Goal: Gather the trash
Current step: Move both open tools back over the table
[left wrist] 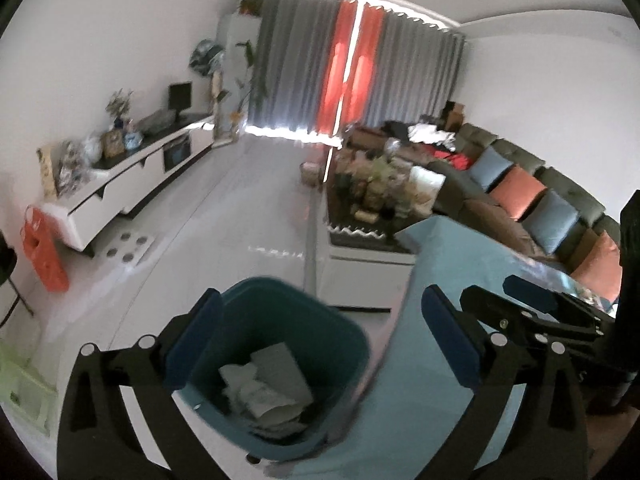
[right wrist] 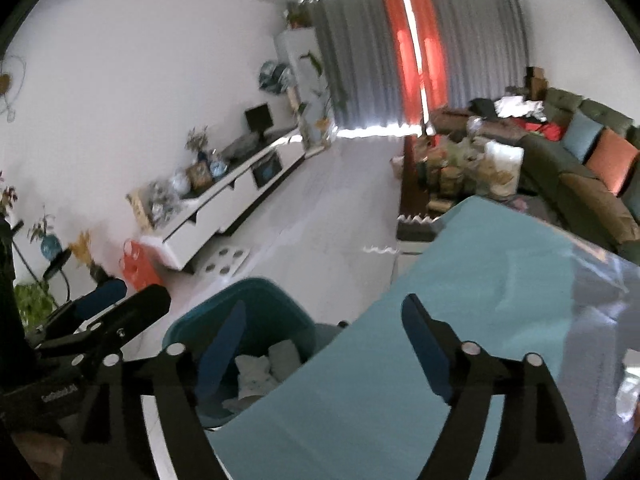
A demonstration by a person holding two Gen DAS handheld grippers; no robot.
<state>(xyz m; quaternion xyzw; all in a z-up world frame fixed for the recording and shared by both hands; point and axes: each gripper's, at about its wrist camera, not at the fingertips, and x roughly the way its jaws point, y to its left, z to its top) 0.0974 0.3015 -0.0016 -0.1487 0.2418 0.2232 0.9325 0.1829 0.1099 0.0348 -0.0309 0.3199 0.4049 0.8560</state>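
A teal trash bin [left wrist: 304, 344] stands on the floor beside the light-blue table [left wrist: 432, 408]. Crumpled white paper [left wrist: 264, 388] lies inside it. My left gripper [left wrist: 320, 332] is open and empty, held above the bin. My right gripper [right wrist: 324, 328] is open and empty, over the table's edge [right wrist: 460, 280], with the bin [right wrist: 256, 312] and its paper [right wrist: 264, 368] under its left finger. The right gripper also shows in the left wrist view [left wrist: 532, 304], and the left gripper in the right wrist view [right wrist: 116, 300].
A white TV cabinet [left wrist: 136, 176] lines the left wall, with an orange stool [left wrist: 42, 248] near it. A cluttered coffee table [left wrist: 376, 216] and a sofa with cushions [left wrist: 520, 192] stand to the right. White tiled floor [left wrist: 240, 208] runs to the curtains.
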